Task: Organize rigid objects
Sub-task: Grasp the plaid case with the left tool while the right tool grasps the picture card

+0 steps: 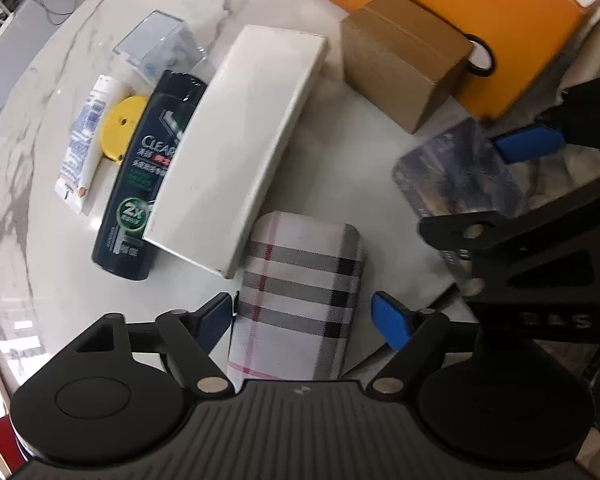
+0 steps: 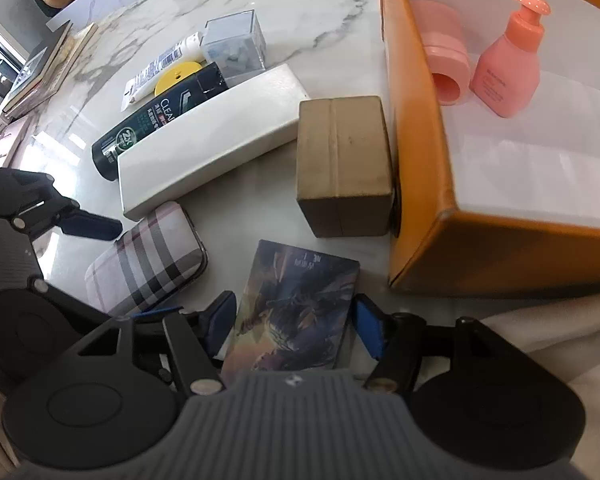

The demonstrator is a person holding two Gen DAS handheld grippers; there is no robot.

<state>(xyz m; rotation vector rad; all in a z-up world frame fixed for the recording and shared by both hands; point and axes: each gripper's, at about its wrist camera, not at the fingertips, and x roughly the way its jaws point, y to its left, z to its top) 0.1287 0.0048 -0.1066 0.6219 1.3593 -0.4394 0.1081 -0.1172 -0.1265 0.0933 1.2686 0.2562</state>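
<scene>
Nearest your left gripper, the plaid case lies flat on the marble table with its near end between the two blue pads. The fingers stand wide, and from the left wrist view you get a sliver of gap on each side, so nothing is gripped. Your right gripper is in the same position over the picture card box: fingers spread, the box's near end between them, no pad pressing that I can see.

To do this step well, I'd judge you should square each gripper to its object's long edges before closing, push forward a little so the pads bite past the rounded corners, and close slowly; both things look smooth and could skid on the marble. Lift one at a time, since your two grippers sit close together and could knock each other.

Take the orange box as your landmark. The picture card box lies just in front of its near corner. The plaid case is further out to the left of that corner. The brown carton stands against the orange box's side wall. Beyond the plaid case, the long white box lies at a slant, and the dark shampoo bottle lies alongside it, on the side away from the orange box. Farther off lie a yellow disc, a white tube and a clear cube. Inside the orange box, a pink pump bottle stands upright beside a pink jar on its side.
</scene>
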